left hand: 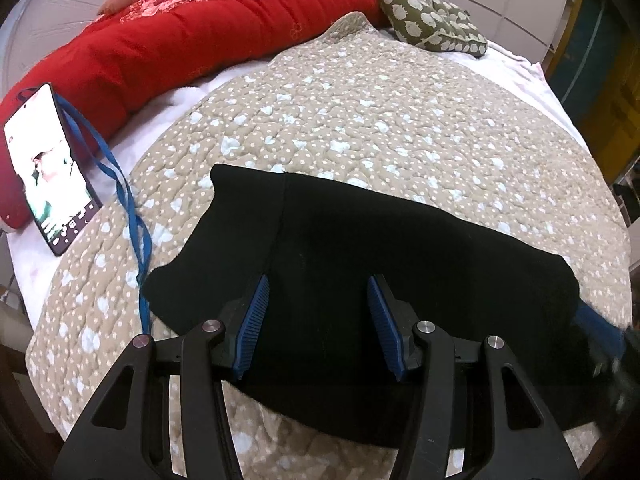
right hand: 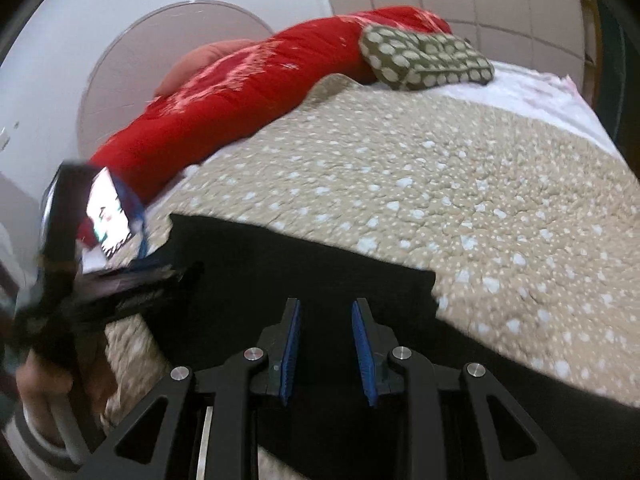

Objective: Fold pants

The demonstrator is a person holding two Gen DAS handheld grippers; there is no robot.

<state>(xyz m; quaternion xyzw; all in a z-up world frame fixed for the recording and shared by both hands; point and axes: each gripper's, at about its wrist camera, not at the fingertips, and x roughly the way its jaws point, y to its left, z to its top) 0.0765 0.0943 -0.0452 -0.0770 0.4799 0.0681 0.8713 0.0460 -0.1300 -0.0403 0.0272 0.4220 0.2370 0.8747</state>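
The black pants are lying flat on the quilt, near the bed's near edge. The left gripper and right gripper are hovering over them, jaws apart and empty. The cloth is looking soft, limp and light; pinching an edge or corner seems best.

A beige quilt dotted with pale shapes covered the bed ahead of the tool. Far ahead lay a red comforter and a green patterned pillow — off to the left, a lit phone with a blue lanyard.
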